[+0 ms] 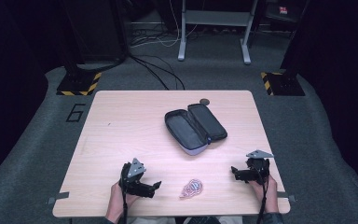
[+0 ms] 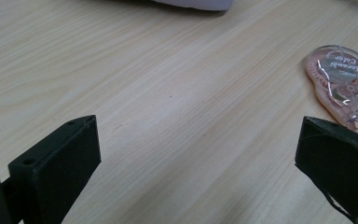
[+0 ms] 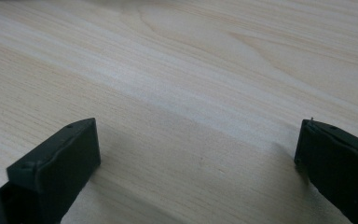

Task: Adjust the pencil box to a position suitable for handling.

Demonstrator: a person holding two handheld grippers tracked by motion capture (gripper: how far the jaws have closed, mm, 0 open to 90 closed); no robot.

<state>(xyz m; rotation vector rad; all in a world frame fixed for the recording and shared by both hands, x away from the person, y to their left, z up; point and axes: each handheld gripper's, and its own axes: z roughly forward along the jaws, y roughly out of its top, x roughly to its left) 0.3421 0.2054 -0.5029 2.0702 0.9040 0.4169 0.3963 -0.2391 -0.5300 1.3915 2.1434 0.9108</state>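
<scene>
Both grippers sat at the near edge of the table [image 1: 112, 116], each held low in a hand: the left gripper [image 1: 150, 188] to the left of the pink correction tape [image 1: 191, 188], the right gripper [image 1: 237, 172] to the right of it and a little farther off. In the left gripper view the jaws stood wide apart with nothing between them but bare wood, and the correction tape [image 2: 342, 81] lay flat just beyond the right-hand jaw, its clear shell and printed label facing up. In the right gripper view the jaws were likewise spread wide over empty tabletop. Beyond the correction tape, toward the middle of the table, the pencil case [image 1: 195, 128] lay unzipped and folded open, its dark inside showing and apparently nothing in it. Judging by this layout, the work was most likely putting the correction tape into the pencil case, and it had hardly begun: the case was already open, but the tape was untouched, so grasping, carrying, dropping in and perhaps closing all remained.
</scene>
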